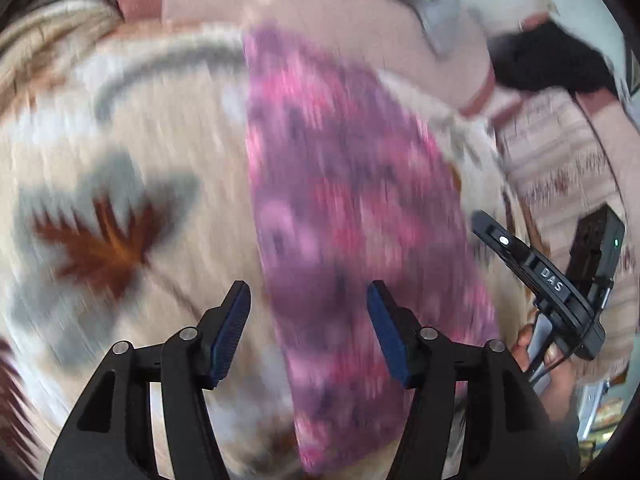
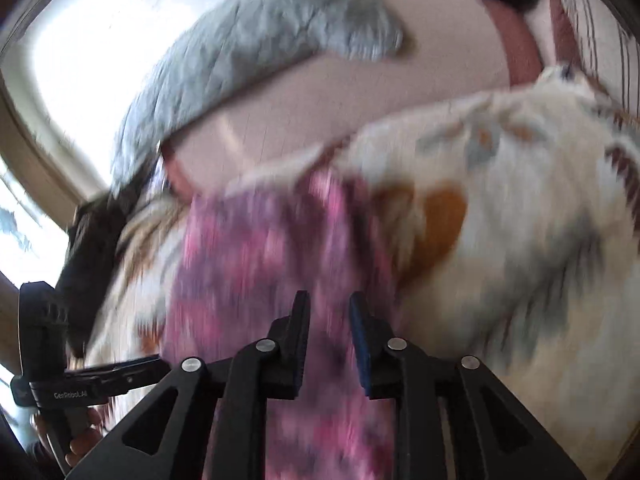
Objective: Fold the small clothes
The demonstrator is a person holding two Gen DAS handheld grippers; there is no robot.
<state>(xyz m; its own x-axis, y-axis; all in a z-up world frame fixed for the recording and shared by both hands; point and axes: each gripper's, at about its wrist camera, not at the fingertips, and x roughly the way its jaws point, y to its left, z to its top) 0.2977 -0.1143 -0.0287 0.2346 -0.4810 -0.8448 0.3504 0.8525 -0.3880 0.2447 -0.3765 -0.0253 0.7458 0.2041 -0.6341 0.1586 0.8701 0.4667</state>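
A pink and purple patterned garment lies as a long strip on a cream blanket with leaf prints; it also shows in the right wrist view. Both views are motion-blurred. My left gripper is open above the garment's near end, its left finger over the blanket, nothing between the pads. My right gripper is partly open over the garment, jaws a narrow gap apart, empty. The right gripper also shows at the right edge of the left wrist view, the left gripper at the lower left of the right wrist view.
A grey cloth and a pale pink sheet lie beyond the garment. A black item sits at the far right. A bright window is at the left.
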